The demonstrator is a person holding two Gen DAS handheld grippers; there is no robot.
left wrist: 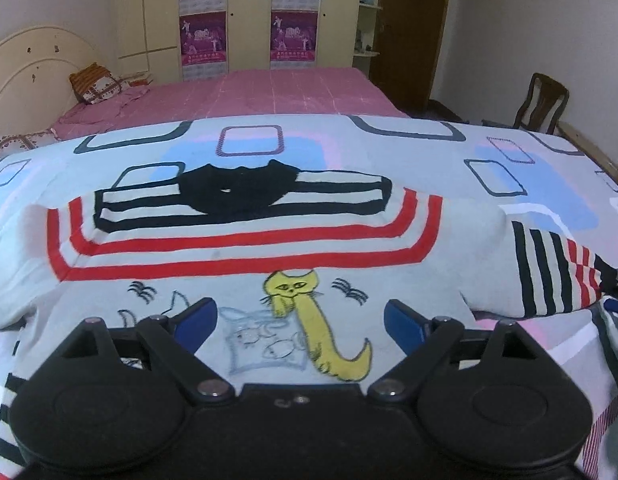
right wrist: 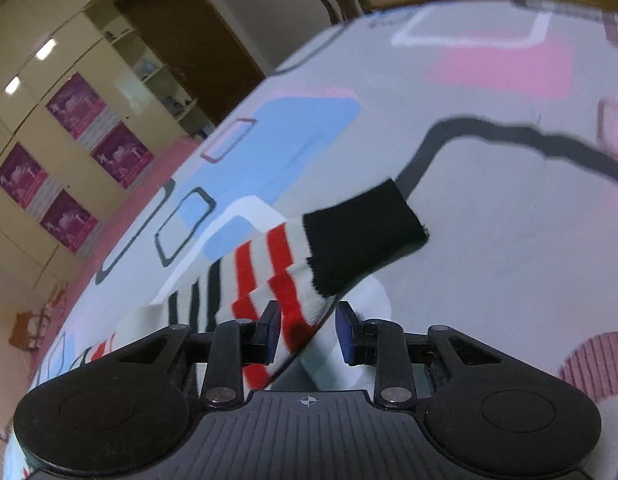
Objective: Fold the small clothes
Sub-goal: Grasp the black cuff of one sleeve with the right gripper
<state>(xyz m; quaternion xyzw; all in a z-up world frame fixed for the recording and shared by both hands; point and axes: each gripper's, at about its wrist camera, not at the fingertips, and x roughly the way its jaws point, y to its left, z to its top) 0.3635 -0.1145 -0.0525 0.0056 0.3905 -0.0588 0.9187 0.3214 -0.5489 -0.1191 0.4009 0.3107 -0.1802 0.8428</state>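
Observation:
A small grey sweater (left wrist: 245,248) with red and black stripes, a black collar and a yellow cat print lies flat, chest up, on the patterned bed sheet (left wrist: 509,184). My left gripper (left wrist: 299,320) is open and empty, low over the cat print. The sweater's right sleeve (left wrist: 557,272) reaches to the right edge. In the right wrist view my right gripper (right wrist: 307,332) has its jaws partly apart around the striped sleeve (right wrist: 277,276); its black cuff (right wrist: 361,236) sticks out beyond the fingers, lifted off the sheet (right wrist: 489,240).
A second bed with a pink cover (left wrist: 269,92) and a headboard (left wrist: 29,68) lies beyond. A wardrobe with purple posters (left wrist: 245,12) stands at the back. A wooden chair (left wrist: 543,100) is at the right, next to the bed's wooden frame (left wrist: 589,148).

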